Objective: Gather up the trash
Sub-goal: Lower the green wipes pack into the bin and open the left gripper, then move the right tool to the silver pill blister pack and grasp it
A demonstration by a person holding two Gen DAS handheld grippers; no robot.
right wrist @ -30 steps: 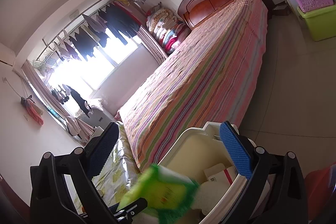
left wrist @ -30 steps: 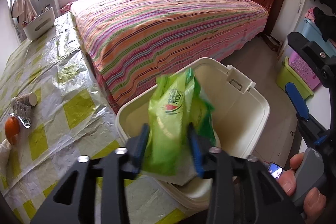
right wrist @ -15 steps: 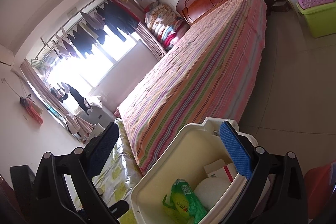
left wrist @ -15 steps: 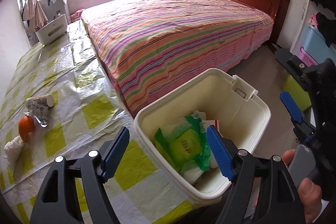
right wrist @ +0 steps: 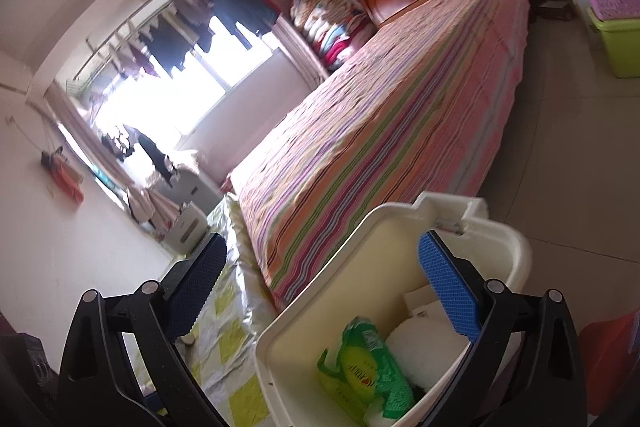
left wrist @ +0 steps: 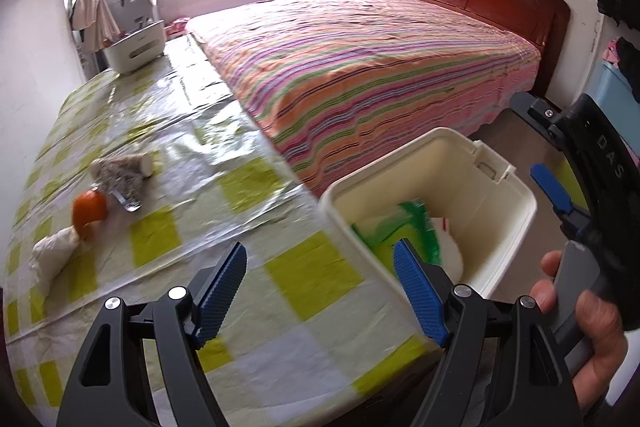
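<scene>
— What has changed since a second ago?

— The green wrapper (right wrist: 366,367) has left the left tongs (left wrist: 320,291). Back then the blue pads were pinching it above the cream bin (left wrist: 496,247); now it lies inside the bin, against the near wall, beside a white wad (right wrist: 424,351) and a white box (right wrist: 420,301).

— And the left tongs themselves?

— Spread wide, nothing between the pads. They have swung away from the bin mouth and now sit over the checked surface (left wrist: 192,155), with the bin off to their right side in the left wrist view.

— What about the right tongs (right wrist: 320,291)?

— Also spread apart and empty, just as in the earlier frames. In the right wrist view the right pad hangs over the bin's opening and the left pad over the edge of the surface. The person's hand (left wrist: 588,331) grips the handle, low at the right of the left wrist view.

— Anything left on the surface?

— An orange (left wrist: 90,211), a crumpled foil wrapper (left wrist: 120,179) just beside it, and a white wad of paper (left wrist: 56,253) near the orange at the surface's left edge. A white basket (left wrist: 136,47) stands at the far end. All lie well apart from both tongs.

— And the bin's place?

— Below the corner of the surface, between it and the striped bed (left wrist: 372,67).
</scene>
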